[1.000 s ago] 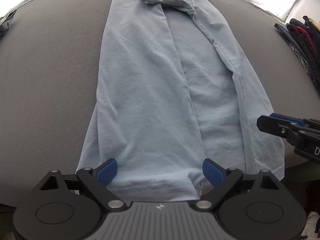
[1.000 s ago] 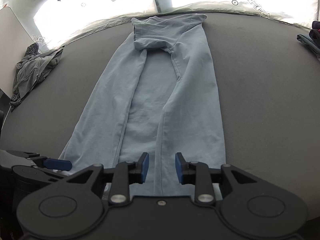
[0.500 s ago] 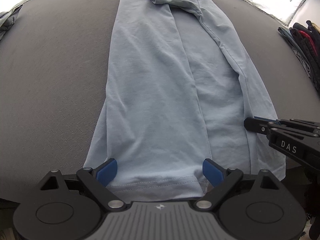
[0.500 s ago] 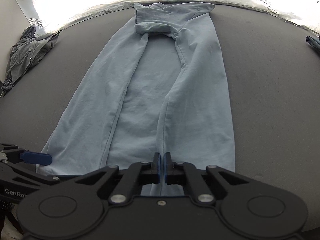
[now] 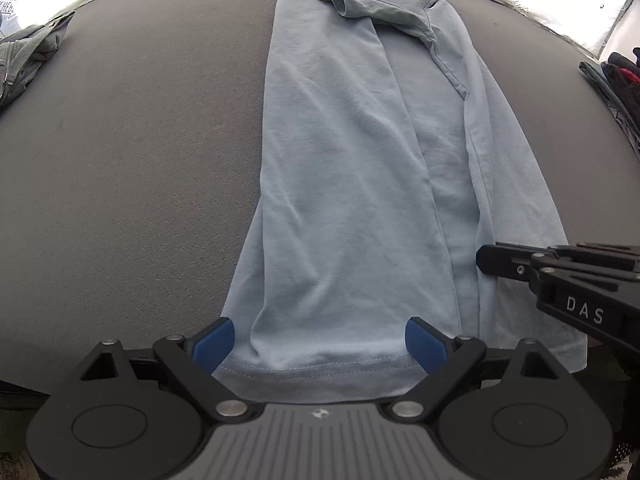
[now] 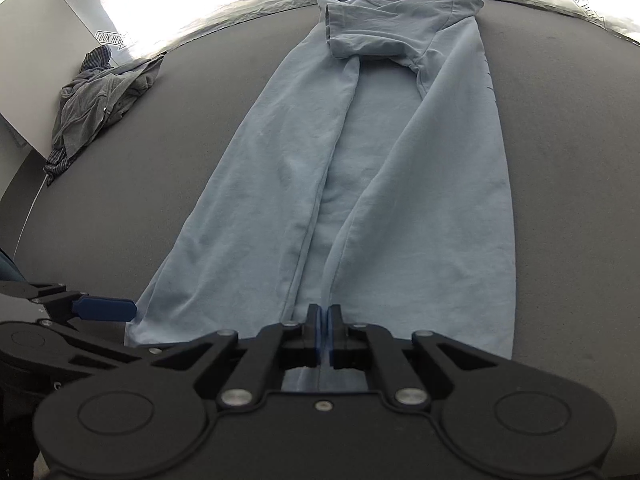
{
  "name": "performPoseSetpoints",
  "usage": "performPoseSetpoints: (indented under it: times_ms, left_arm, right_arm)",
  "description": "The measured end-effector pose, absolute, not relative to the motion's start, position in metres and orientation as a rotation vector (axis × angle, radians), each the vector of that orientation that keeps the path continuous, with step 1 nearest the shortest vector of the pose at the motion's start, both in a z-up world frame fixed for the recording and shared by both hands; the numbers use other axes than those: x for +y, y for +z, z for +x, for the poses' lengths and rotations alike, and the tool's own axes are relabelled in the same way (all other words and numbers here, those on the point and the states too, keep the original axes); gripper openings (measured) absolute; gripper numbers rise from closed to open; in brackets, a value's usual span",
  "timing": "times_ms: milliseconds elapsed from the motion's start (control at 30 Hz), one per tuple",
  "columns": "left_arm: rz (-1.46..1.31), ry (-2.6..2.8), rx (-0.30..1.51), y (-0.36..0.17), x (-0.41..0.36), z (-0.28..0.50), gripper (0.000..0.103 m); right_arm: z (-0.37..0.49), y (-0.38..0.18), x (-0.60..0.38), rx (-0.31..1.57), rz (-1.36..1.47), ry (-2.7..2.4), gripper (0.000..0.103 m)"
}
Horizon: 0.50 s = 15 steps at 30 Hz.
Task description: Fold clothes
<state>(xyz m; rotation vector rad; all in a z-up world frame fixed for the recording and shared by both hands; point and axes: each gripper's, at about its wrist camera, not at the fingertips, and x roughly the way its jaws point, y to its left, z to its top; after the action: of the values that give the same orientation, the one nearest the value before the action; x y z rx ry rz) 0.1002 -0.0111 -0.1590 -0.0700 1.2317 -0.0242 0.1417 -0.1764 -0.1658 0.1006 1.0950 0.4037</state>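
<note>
A light blue t-shirt (image 5: 360, 200) lies lengthwise on the dark grey table (image 5: 140, 160), both sides folded inward, sleeves at the far end. It also shows in the right wrist view (image 6: 400, 200). My left gripper (image 5: 318, 340) is open, its blue pads either side of the near hem at the left part. My right gripper (image 6: 324, 320) is shut on the near hem at the middle fold edge. The right gripper shows in the left wrist view (image 5: 560, 276); the left gripper's finger (image 6: 104, 308) shows in the right wrist view.
A crumpled grey garment (image 6: 100, 96) lies at the table's far left, also in the left wrist view (image 5: 28, 52). Dark clothes (image 5: 620, 80) are piled at the far right. A bright window runs behind the table's far edge.
My right gripper closed on the shirt's near hem. Both grippers moved forward slightly along the shirt. The left gripper stayed open.
</note>
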Motion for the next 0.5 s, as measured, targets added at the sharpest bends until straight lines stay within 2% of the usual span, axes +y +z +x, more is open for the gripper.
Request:
performPoseSetpoints:
  times_ms: [100,133,300,500]
  left_arm:
    - [-0.083,-0.001,1.199,-0.154,-0.004,0.098,0.091]
    - [-0.086,0.005,1.185,-0.152,-0.002,0.097,0.090]
    - [-0.113,0.032,1.150,-0.149,0.009,0.097,0.066]
    - [-0.078,0.093,1.183,-0.161,0.012,0.099,0.067]
  right_arm:
    - [0.134,-0.165,-0.179,1.107,0.125,0.434,0.026]
    - [0.132,-0.161,-0.181,1.091,0.132,0.435,0.038]
    - [0.127,-0.146,-0.209,1.007,0.186,0.324,0.038]
    - [0.124,-0.157,-0.250,1.030,0.192,0.088,0.041]
